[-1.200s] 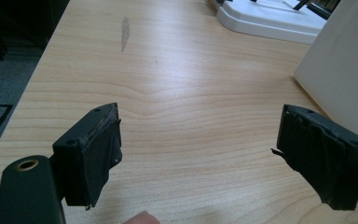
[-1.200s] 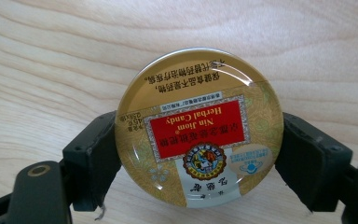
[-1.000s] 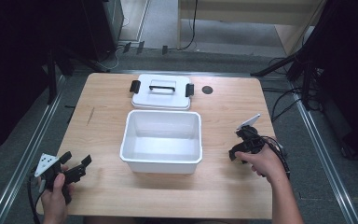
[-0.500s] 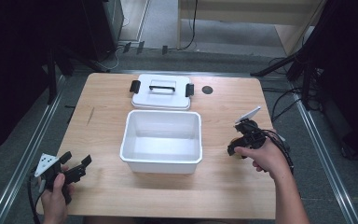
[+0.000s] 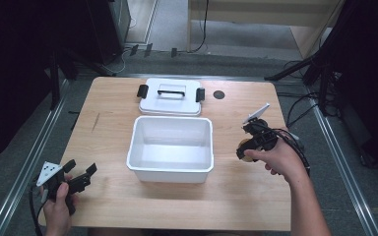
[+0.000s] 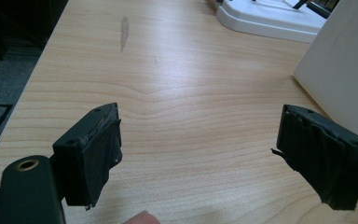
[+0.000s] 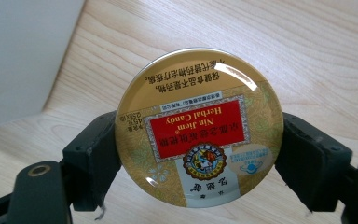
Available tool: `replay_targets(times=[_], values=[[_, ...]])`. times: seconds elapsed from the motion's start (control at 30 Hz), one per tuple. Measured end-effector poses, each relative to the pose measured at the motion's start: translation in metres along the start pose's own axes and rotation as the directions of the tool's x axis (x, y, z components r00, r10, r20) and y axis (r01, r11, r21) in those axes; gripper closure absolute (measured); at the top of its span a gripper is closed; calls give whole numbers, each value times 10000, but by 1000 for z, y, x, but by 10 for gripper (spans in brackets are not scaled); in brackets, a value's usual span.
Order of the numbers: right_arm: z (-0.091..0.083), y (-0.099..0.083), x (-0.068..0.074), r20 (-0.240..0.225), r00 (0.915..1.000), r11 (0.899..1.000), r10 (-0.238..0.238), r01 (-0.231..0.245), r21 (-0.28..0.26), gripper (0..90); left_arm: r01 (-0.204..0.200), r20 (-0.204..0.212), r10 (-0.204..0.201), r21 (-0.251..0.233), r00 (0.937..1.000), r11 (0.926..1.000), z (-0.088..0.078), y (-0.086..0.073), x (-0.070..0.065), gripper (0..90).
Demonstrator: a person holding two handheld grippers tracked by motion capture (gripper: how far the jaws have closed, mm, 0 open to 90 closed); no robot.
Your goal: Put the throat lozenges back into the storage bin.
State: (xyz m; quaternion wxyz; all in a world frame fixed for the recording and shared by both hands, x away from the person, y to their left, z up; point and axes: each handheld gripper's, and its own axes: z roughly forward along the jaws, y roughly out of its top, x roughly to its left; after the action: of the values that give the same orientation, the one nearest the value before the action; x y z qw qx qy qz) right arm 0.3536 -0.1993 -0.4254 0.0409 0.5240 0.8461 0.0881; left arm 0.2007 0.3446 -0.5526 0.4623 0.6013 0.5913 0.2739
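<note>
A round gold candy tin (image 7: 198, 126) with a red label sits clamped by its edge between the pads of my right gripper (image 7: 199, 144). From above, that right gripper (image 5: 243, 147) hangs over the table just right of the white bin (image 5: 170, 169), with the tin (image 5: 246, 154) at its tips. The bin has nothing in it. My left gripper (image 5: 81, 168) rests near the table's front left corner, jaws wide apart. Between the jaws of the left gripper (image 6: 200, 135) lies only bare wood.
The bin's white lid (image 5: 171, 98), with a black handle and side latches, lies behind the bin. A small black round mark (image 5: 219, 94) sits right of the lid. The bin's wall (image 6: 345, 70) stands right of the left gripper, and the bin (image 7: 23, 51) is left of the tin.
The right hand has lifted the tin off the table and carried it a little toward the bin. The left hand has not moved.
</note>
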Motion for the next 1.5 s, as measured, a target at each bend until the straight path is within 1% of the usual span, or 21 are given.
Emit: replay_targets(times=[0.13,0.3,0.33,0.47,0.5,0.6,0.67,0.7,0.83,0.9,1.0,1.07,1.13,1.17,1.2,1.27,1.3,1.33,1.43,1.47,1.5], values=[[-10,6,6,99,9997,9997,-242,241,67,207,-2,4,2,1,10000,10000,0,0,0,146],[-17,10,9,178,9991,9993,-380,380,19,207,0,5,0,1,10000,10000,0,0,0,146],[-22,13,12,225,9985,9988,-489,490,-5,206,-8,8,8,4,10000,10000,0,0,0,146],[-27,15,17,277,9974,9978,-663,663,23,207,-6,10,6,4,10000,10000,0,0,0,146],[-30,17,22,367,9945,9951,-985,985,16,207,-9,15,9,4,10000,10000,0,0,0,146],[-33,19,28,442,9896,9905,-1370,1372,-25,206,-11,17,11,4,10000,10000,0,0,0,146],[-34,20,30,467,9881,9892,-1465,1467,-20,206,-8,20,8,5,10000,10000,0,0,0,146],[-37,22,34,454,9851,9860,-1658,1663,-82,206,-5,22,5,6,10000,10000,0,0,0,146],[-39,25,40,453,9826,9835,-1800,1806,-107,206,7,24,-7,4,10000,10000,0,0,0,146],[-42,28,46,471,9789,9798,-1988,1996,-143,206,2,24,-2,9,10000,10000,0,0,0,146],[-45,31,50,491,9780,9790,-2028,2037,-131,207,-10,36,10,11,10000,10000,0,0,0,146],[-48,35,55,480,9758,9765,-2135,2146,-181,206,21,30,-21,-14,10000,10000,1,0,0,147],[-49,37,57,499,9757,9766,-2133,2143,-174,207,17,33,-17,-8,10000,10000,1,0,0,146],[-52,41,61,500,9726,9731,-2272,2287,-264,206,21,37,-21,-6,10000,10000,1,0,0,146],[-52,41,61,500,9726,9731,-2272,2287,-264,206,21,37,-21,-6,10000,10000,1,0,0,146],[-54,44,66,511,9705,9711,-2355,2371,-284,206,22,43,-22,-5,10000,10000,1,0,0,146],[-55,47,70,508,9667,9670,-2509,2527,-336,207,18,49,-18,2,10000,10000,1,0,0,146],[-55,48,72,483,9671,9672,-2499,2517,-349,207,18,52,-18,7,10000,10000,1,0,0,146],[-56,52,78,457,9614,9613,-2713,2730,-377,207,17,69,-18,25,10000,10000,1,0,0,146],[-56,52,78,457,9614,9613,-2713,2730,-377,207,17,69,-18,25,10000,10000,1,0,0,146],[-56,55,82,404,9604,9600,-2758,2774,-390,206,32,75,-32,28,10000,10000,1,0,0,146]])
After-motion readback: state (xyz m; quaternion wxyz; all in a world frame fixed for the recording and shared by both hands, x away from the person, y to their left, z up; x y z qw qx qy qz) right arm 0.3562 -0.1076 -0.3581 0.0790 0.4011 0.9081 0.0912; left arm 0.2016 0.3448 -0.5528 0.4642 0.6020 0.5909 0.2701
